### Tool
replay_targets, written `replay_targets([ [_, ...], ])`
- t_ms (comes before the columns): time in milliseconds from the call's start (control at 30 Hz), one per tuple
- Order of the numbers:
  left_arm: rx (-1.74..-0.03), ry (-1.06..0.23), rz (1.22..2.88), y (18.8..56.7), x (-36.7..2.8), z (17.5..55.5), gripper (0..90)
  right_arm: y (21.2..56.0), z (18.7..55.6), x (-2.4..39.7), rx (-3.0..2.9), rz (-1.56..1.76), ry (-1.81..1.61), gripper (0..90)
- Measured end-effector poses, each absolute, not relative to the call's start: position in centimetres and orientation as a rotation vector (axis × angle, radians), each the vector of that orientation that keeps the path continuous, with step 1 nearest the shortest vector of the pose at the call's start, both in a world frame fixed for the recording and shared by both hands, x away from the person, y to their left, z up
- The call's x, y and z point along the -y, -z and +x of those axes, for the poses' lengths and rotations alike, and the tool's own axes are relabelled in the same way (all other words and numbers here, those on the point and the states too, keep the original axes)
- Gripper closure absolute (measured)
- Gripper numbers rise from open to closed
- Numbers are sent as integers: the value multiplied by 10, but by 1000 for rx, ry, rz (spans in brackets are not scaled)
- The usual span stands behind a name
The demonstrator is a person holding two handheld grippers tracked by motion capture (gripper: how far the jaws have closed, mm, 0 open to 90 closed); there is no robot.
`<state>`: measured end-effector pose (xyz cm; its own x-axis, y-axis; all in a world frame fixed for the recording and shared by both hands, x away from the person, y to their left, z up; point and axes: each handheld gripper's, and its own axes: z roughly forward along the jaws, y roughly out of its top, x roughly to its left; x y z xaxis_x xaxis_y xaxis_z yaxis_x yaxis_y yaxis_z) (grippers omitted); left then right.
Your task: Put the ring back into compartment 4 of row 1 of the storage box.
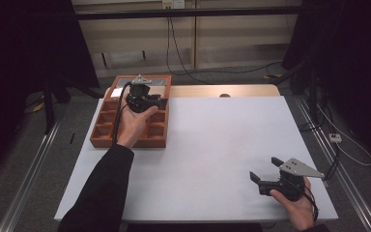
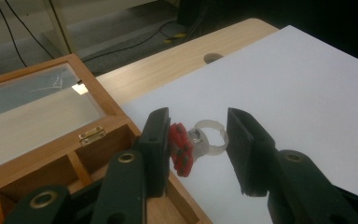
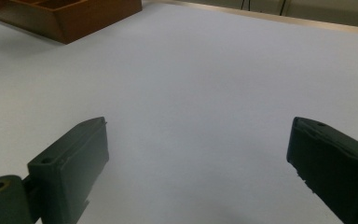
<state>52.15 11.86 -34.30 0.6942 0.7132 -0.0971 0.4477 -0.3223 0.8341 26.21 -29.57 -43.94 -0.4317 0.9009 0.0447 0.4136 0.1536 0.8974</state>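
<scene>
The ring point(image 2: 200, 144), a clear band with a red flower top, was clamped in the left hand-held gripper point(image 2: 196, 148) above the right edge of the wooden box point(image 2: 51, 154), at ten o'clock on the table point(image 1: 212, 145). Its compartments were partly hidden; their contents could not be made out. The right hand-held gripper point(image 1: 265, 170), at five o'clock, had its jaws wide apart and held nothing.

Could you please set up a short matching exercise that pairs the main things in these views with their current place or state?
Things:
1. ring
2. wooden box
3. right gripper
4. left gripper

States:
A. jaws wide apart over bare white table
B. at the table's far left corner, lid open
C. red-topped, held between two jaws
D. shut on a small thing beside the box

Pairs: 1-C, 2-B, 3-A, 4-D
</scene>
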Motion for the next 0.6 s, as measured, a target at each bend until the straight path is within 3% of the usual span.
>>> replay_targets([
  [600,-956,-369,1975,360,-118,546,610,440,262,297,-1922,1262,-1242,51],
])
